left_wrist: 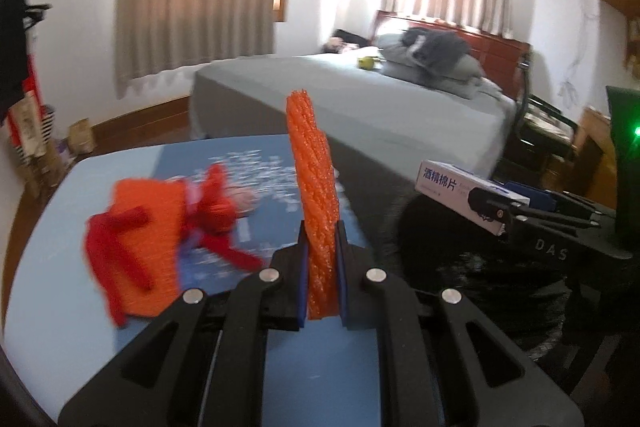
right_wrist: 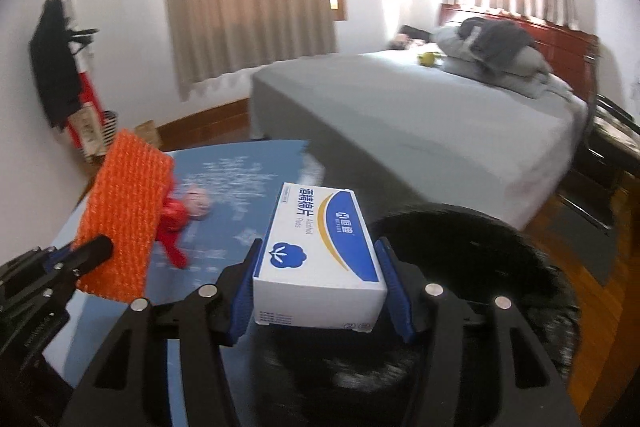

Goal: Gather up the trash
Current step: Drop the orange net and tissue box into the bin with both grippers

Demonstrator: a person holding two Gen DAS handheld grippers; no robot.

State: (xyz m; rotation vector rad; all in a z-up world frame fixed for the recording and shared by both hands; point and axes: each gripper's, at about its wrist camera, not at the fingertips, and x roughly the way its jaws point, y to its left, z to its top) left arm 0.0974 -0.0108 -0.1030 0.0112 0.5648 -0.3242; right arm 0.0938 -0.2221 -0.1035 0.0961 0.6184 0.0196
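While both grippers carry trash, the dark bin (right_wrist: 460, 267) sits just below and ahead of the right gripper (right_wrist: 320, 267).

The right gripper is closed on a white box (right_wrist: 320, 247), long axis pointing away, held over the bin's near rim. The left gripper (left_wrist: 322, 259), farther to the bin's left above the blue surface (left_wrist: 60, 307), is clamped on an upright orange net piece (left_wrist: 314, 187). A red and orange scrap (left_wrist: 160, 227) lies on the surface to its left.
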